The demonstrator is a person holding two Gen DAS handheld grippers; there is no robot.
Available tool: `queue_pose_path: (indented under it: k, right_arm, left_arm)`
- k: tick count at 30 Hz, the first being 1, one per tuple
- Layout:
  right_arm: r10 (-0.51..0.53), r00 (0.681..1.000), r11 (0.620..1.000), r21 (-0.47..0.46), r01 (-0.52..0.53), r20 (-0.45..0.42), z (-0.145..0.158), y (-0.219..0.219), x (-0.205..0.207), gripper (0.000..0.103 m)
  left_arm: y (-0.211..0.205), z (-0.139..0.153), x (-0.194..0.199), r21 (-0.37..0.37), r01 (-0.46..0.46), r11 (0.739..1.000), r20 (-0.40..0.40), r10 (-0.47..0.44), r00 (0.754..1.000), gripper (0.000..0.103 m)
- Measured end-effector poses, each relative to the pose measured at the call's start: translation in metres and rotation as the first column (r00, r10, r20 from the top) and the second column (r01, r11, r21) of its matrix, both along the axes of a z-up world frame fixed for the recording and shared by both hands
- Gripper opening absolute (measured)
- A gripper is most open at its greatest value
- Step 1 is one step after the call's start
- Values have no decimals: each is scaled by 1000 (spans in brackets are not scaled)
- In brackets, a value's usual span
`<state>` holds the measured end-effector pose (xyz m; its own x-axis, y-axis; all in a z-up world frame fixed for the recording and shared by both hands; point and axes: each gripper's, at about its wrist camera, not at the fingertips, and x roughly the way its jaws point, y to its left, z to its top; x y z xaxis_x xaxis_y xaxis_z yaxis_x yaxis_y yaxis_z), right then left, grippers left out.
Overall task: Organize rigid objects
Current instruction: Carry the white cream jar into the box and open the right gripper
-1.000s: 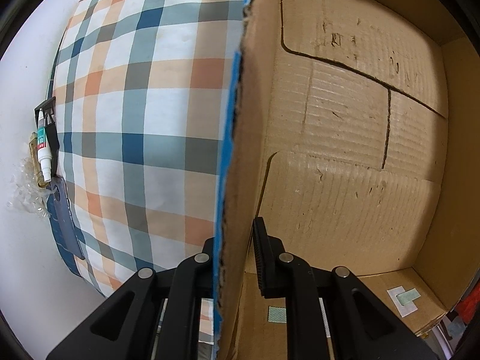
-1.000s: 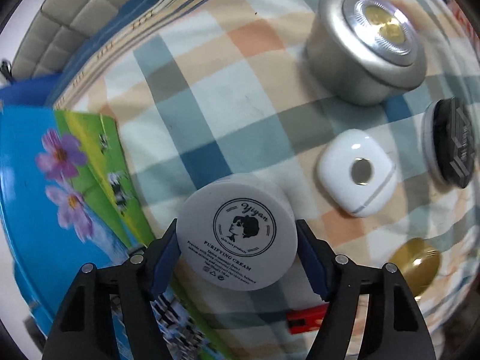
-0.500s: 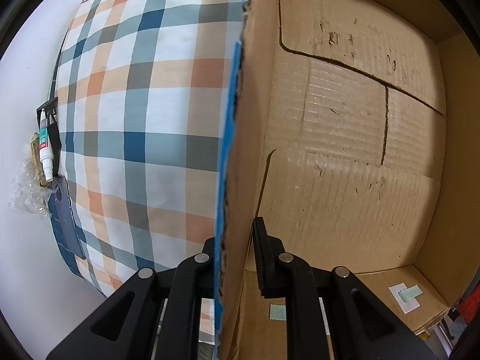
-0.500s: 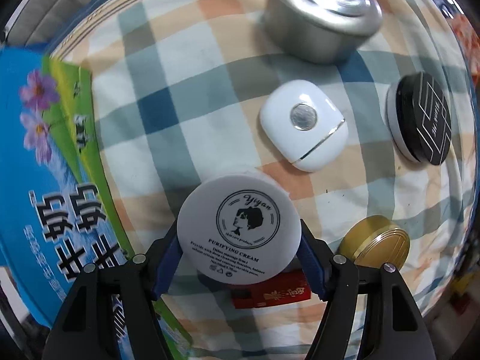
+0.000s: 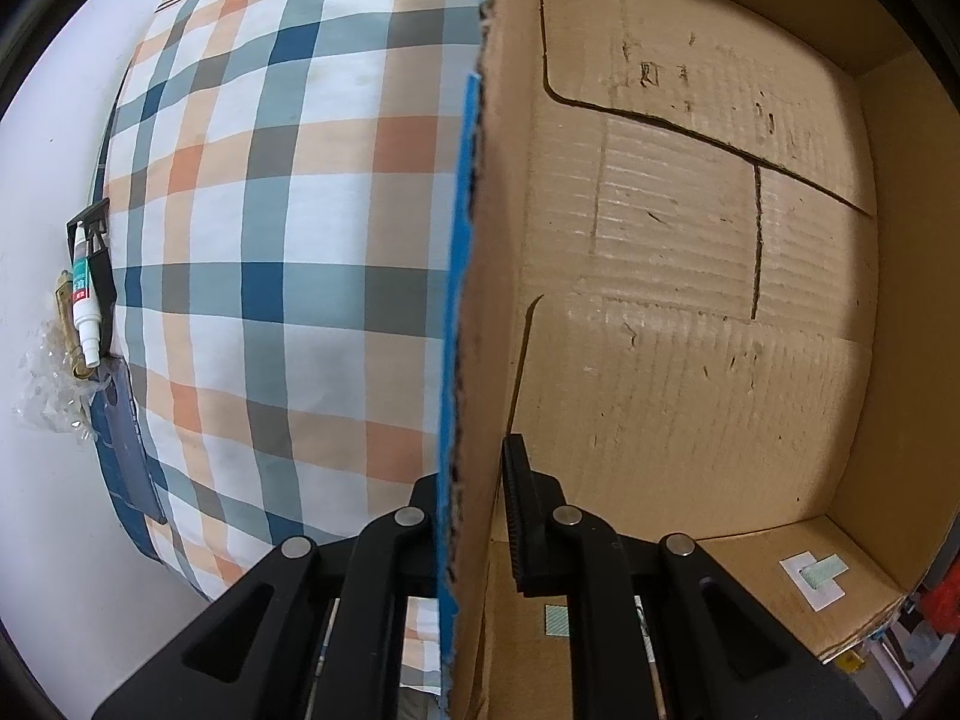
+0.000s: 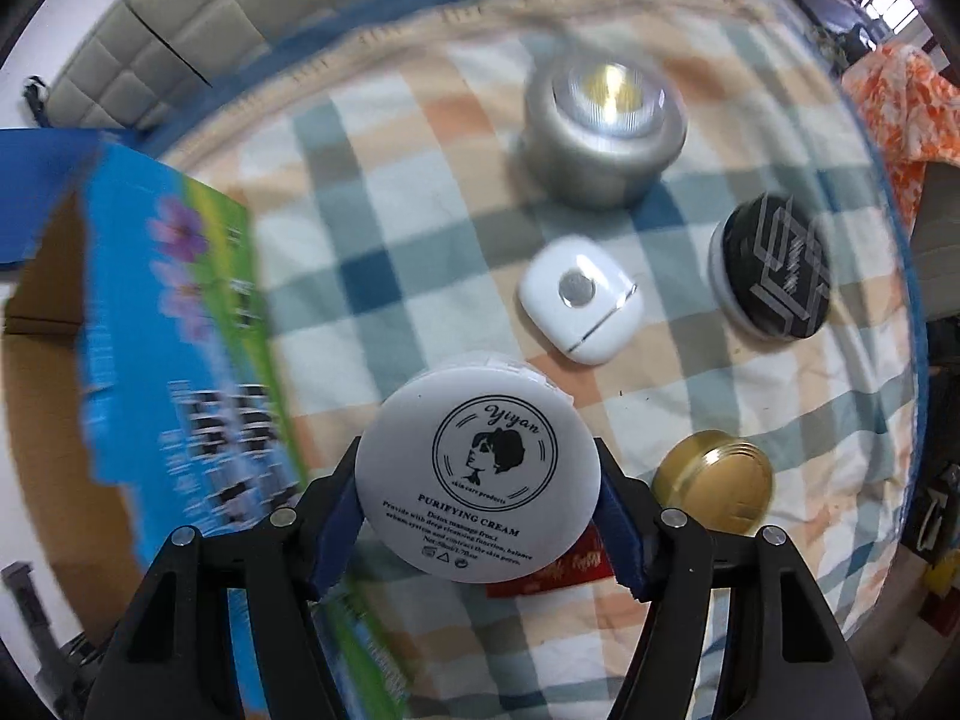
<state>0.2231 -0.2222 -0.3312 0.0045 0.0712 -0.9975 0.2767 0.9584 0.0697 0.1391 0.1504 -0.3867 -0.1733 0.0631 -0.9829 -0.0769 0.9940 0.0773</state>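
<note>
- Right gripper (image 6: 478,501) has its blue pads on both sides of the white cream jar (image 6: 477,480), lid facing the camera, jaws closing in on it, jar up off the checked bedspread (image 6: 420,276).
- Just past the jar on the bedspread: white square case (image 6: 581,299), gold lid (image 6: 714,480), black round tin (image 6: 774,267) near the right edge, silver push light (image 6: 606,132) toward the far edge. A red packet (image 6: 558,570) sits under the jar.
- Left gripper (image 5: 474,516) is clamped tight on the cardboard box (image 5: 690,300) wall, one finger inside, one outside.
- Box inside looks bare apart from stickers.
</note>
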Motion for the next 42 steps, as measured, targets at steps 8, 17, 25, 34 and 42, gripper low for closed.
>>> queue_pose_path:
  k: [8,17,25,34,42]
  right_arm:
    - [80,983,992,88,-96,166,93,50,-15,70]
    - [272,936,935,171,-312,224,103,176,-7,70]
    - [301,942,921,212,-328,149,41,219,10,70]
    - [324,944,921,207,-330,61,-11,237,25,71]
    - [350,936,919,183,-351,36,-14,243,28,71]
  left_arm:
    - [1,1,-4,-10,15,1000,5,-15,1000,8]
    - [5,1,-7,-19,13,1000,10,-12,1000,8]
    - [11,-1,-7,-28,-4,1000,9,4,1000,8]
    - [18,-1,-5,-35,-19,999,7,20,1000,8]
    - [20,0,-4,-35,-20,999,6,20,1000,8]
